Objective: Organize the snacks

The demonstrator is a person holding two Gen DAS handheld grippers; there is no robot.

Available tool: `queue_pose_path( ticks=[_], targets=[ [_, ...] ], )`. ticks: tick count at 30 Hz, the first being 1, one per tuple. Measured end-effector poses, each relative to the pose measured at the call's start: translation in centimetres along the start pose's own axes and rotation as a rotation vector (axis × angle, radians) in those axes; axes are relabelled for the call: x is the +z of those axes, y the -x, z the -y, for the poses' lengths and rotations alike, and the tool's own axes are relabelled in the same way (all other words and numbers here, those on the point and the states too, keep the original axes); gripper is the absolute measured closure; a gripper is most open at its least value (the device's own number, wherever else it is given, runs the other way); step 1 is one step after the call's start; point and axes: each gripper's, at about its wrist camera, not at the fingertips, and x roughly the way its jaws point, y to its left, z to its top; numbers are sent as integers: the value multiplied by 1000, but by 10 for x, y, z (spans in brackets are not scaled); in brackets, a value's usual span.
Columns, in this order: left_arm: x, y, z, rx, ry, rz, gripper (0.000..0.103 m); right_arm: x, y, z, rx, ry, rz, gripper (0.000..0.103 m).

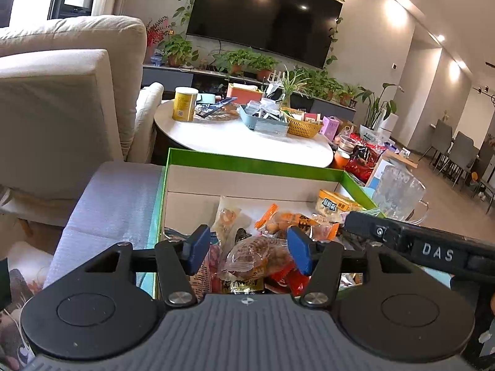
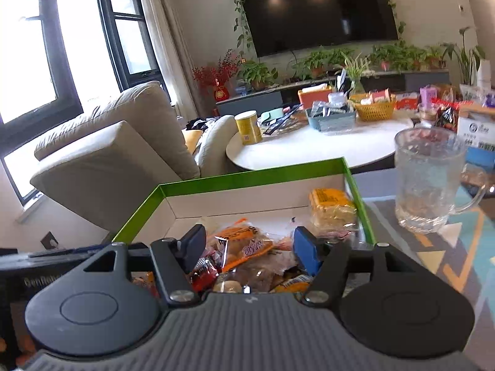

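Directly beneath the left tool (image 1: 246, 252) – blue pads spread, empty – lies a clear-wrapped snack packet (image 1: 256, 255), long axis crosswise; the right tool (image 2: 250, 249) gapes empty too.

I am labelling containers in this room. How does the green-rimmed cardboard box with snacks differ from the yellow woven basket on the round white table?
The green-rimmed cardboard box is rectangular with flat, solid walls; the yellow woven basket is rounded with a see-through weave. The box sits close under the grippers, while the basket stands farther off on the round white table. The box looks wider and shallower. Both are open-topped and hold packets.
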Motion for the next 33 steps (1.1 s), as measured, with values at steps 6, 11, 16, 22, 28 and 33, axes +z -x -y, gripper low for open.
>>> queue_pose_path(
  ticks=[6,11,16,22,28,33],
  targets=[
    [1,15,5,6,-9,18,49,-1,12,-6,-2,22,6,53],
    [0,28,13,29,-37,32,48,0,24,-10,3,33,16,53],
    [-3,43,23,34,-70,56,44,-2,37,-15,2,53,26,53],
    [-8,63,32,32,-107,79,42,-6,55,-20,-10,68,49,53],
    [-14,85,39,43,-123,110,37,-9,73,-22,-26,65,76,53],
    [-24,99,46,69,-122,98,35,-12,88,-21,-19,57,81,53]
  ],
)
